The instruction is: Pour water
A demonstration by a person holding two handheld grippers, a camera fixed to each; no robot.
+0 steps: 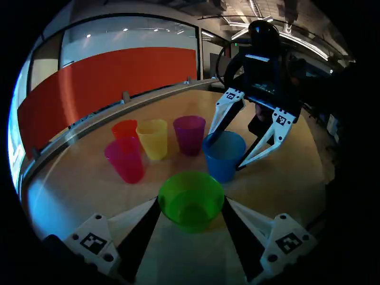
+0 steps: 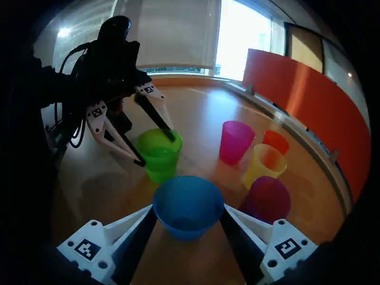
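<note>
Green cup (image 1: 191,199) stood upright, pinched between the fingers of our left gripper (image 1: 191,204); we held the blue cup (image 2: 188,204) likewise in our right gripper (image 2: 188,209).

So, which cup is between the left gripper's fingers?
The green cup, the only green one: the left gripper has a finger on each side. The blue cup sits between the right gripper's fingers.

A pale wooden table (image 1: 285,175) carried six upright plastic cups. An orange cup (image 1: 124,129), a yellow cup (image 1: 153,137), a pink cup (image 1: 125,160) and a purple cup (image 1: 189,134) stood clustered together. A blue cup (image 1: 223,154) stood just beside the purple one, and a green cup (image 1: 191,202) stood near the cluster, apart from it.
</note>
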